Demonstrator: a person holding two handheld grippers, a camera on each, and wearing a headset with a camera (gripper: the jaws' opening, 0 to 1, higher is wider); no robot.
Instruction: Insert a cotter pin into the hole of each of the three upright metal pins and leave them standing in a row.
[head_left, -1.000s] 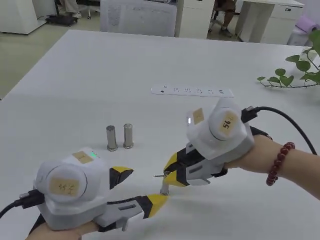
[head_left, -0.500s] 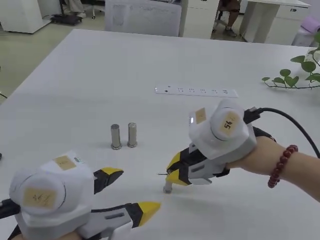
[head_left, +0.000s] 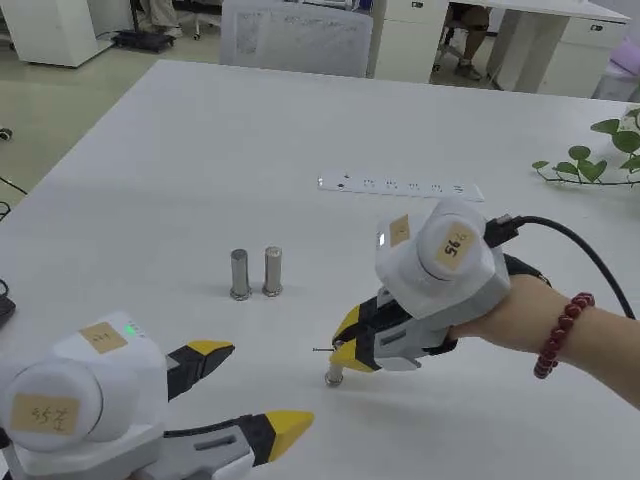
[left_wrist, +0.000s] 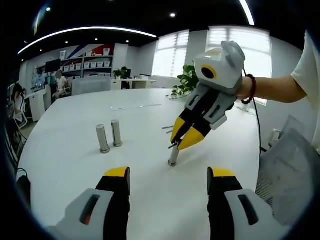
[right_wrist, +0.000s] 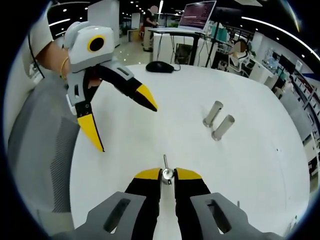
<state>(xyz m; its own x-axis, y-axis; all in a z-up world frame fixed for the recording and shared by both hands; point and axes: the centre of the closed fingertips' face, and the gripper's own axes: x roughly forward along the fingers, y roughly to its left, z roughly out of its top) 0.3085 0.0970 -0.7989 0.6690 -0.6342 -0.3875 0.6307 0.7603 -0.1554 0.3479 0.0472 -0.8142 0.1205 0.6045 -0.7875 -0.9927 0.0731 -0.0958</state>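
Jaws of our right gripper pinch the cotter pin at the top of the near metal pin, and our left gripper hangs wide open at near left.

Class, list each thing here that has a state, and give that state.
left gripper: open, empty.
right gripper: shut on cotter pin.
near pin: upright.
cotter pin: held level at near pin's top.
far left pin: upright, no cotter pin seen.
far right pin: upright, no cotter pin seen.
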